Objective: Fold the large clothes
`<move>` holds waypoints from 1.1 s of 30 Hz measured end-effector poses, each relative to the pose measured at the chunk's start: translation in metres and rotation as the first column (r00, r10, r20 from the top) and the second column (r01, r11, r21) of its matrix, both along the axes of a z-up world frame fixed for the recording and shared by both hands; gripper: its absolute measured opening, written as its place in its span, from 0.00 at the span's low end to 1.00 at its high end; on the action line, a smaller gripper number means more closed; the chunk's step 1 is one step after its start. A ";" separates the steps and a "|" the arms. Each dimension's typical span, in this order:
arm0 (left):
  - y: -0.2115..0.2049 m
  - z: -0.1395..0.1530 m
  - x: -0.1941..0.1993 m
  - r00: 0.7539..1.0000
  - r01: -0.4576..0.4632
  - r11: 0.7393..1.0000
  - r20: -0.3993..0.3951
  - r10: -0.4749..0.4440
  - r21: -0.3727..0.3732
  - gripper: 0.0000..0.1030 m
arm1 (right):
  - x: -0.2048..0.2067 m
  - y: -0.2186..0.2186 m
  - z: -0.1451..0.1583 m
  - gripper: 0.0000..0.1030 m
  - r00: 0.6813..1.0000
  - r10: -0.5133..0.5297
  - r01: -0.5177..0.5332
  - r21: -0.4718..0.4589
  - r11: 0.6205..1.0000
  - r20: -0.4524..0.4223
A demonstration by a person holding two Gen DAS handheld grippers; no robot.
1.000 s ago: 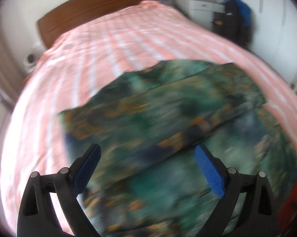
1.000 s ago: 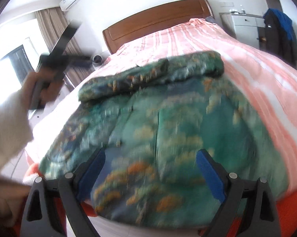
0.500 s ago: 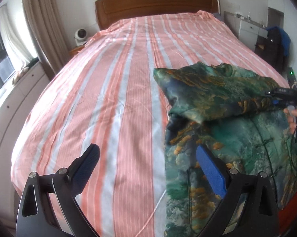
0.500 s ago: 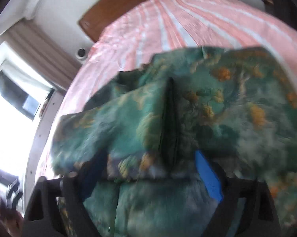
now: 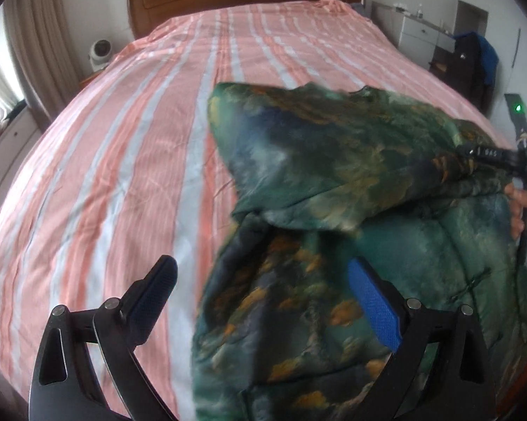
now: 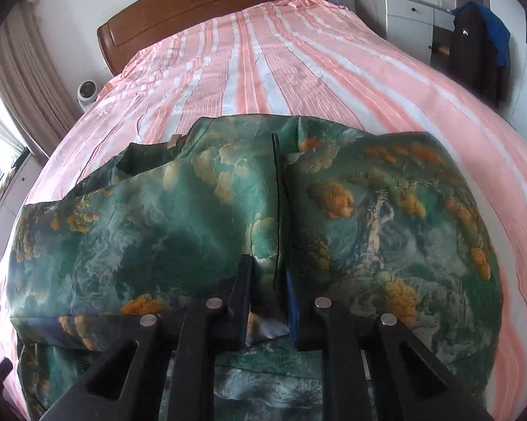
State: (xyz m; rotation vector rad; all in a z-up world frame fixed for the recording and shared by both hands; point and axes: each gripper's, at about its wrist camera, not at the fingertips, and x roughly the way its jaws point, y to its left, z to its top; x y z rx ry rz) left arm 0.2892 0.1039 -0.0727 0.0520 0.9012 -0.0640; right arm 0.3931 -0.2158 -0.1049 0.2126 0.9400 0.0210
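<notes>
Between the right gripper's (image 6: 268,270) blue pads sits a pinch of the green landscape-print garment (image 6: 200,217), and the jaws have just been closing on it — they are clamped now, with a tuck of cloth and its dark seam line squeezed in the narrow gap. Over on the other side, the left gripper (image 5: 263,280) has its jaws wide apart, nothing pressed between them; one blue pad hangs over the striped bedsheet (image 5: 130,133), the other over the garment's near edge. From the left wrist view the garment (image 5: 333,175) lies toward the right of the bed, a thick fold of it lifted and draped over the layer below. At the far right edge of that view, the right gripper's black body reaches into the fabric, a hand (image 5: 523,207) wrapped round its grip. Pulling back: the pink-and-white sheet runs up to a wooden headboard (image 6: 214,3). Beside the bed's left corner sits a small white round device (image 6: 87,92). Off to the right, white drawers (image 6: 409,17) and a dark jacket with blue lining (image 6: 477,35) hanging nearby.
</notes>
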 end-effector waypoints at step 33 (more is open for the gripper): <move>0.006 0.024 0.004 0.984 -0.176 0.962 0.075 0.164 0.208 0.98 | -0.060 0.061 0.063 0.83 0.932 0.312 -0.340 0.150 0.928 0.182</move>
